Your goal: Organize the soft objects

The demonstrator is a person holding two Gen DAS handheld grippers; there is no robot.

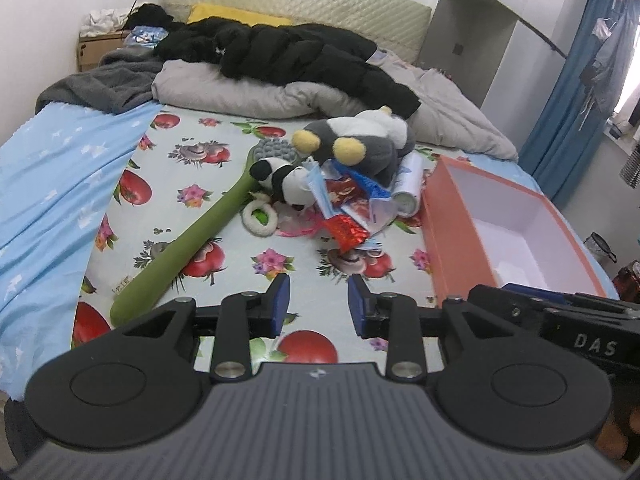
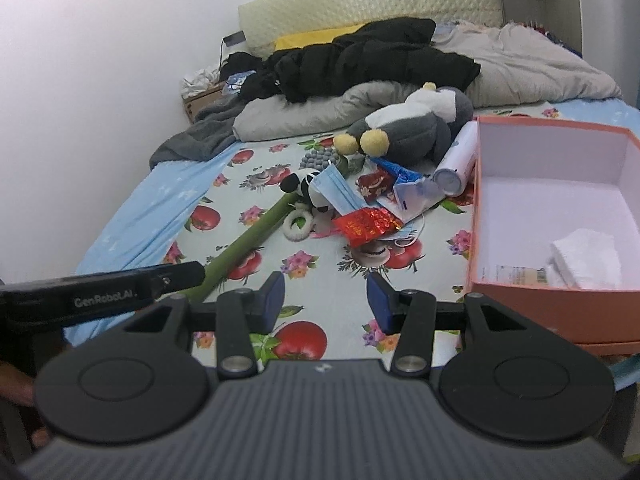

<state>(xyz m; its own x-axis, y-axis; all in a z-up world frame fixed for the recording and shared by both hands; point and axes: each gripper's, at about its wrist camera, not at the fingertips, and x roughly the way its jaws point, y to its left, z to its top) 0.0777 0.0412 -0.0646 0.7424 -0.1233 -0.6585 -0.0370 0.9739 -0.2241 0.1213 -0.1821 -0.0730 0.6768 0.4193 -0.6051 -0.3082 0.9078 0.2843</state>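
Observation:
A pile of small things lies mid-bed: a grey and white penguin plush (image 1: 360,140) (image 2: 412,124) with yellow feet, a small panda plush (image 1: 284,178) (image 2: 312,192), a white fluffy ring (image 1: 260,220) (image 2: 298,224), a blue face mask (image 2: 336,192) and red foil packets (image 1: 346,230) (image 2: 368,224). A long green brush (image 1: 192,240) (image 2: 248,240) lies to the pile's left. My left gripper (image 1: 318,292) hangs open over the sheet, short of the pile and holding nothing. The right gripper (image 2: 326,292) is also open and empty, just left of the orange box (image 1: 440,240) (image 2: 520,300).
The box holds a white folded cloth (image 2: 584,258). A white cylinder (image 1: 408,188) (image 2: 456,164) leans between pile and box. Behind lie a grey duvet (image 1: 240,92) and a black jacket (image 1: 304,56). A light blue sheet (image 1: 60,184) covers the bed's left side.

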